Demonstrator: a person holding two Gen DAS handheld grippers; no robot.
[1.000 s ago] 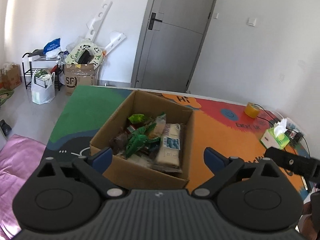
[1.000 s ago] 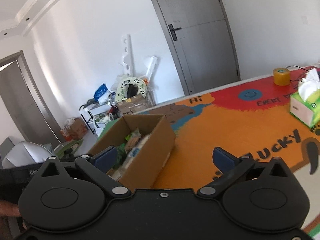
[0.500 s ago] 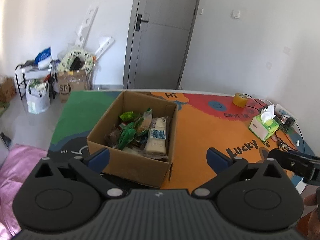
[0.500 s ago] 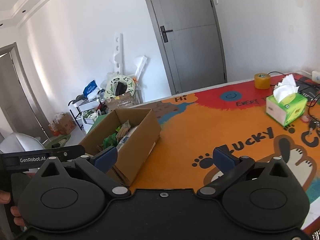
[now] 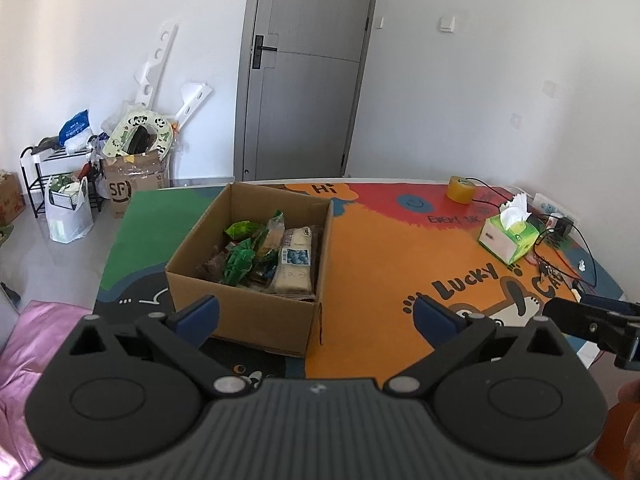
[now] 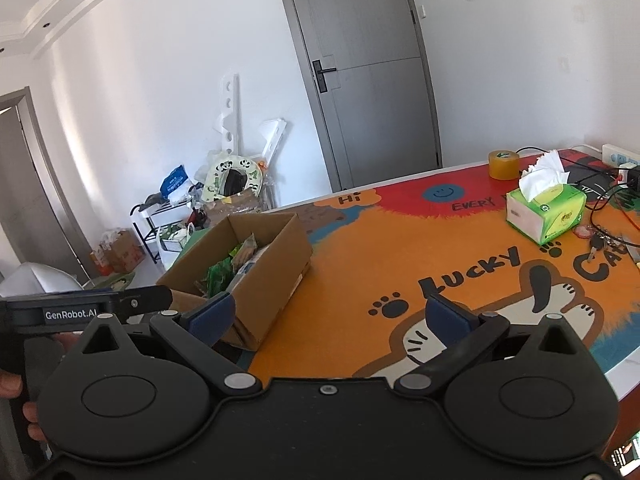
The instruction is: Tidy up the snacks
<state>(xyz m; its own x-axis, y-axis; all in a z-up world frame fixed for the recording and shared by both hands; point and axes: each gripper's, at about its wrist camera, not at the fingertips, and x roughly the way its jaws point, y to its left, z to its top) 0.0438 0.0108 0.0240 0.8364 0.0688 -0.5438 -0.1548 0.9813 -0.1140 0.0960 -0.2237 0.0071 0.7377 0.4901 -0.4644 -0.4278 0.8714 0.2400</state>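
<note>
A: Item one, nearest: our left gripper (image 5: 316, 314) and right gripper (image 6: 328, 314), both spread wide, nothing held.

B: Item two, farther: cardboard box (image 5: 244, 316) on the mat's left, snacks (image 5: 264, 258) packed inside. We judge packing finished; next, we check for strays, none visible.

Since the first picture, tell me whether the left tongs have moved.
Yes. The left tongs have drawn back from the cardboard box: the box looks smaller and farther, and more of the table mat shows. Their jaws have just been opening, with nothing between them.
</note>
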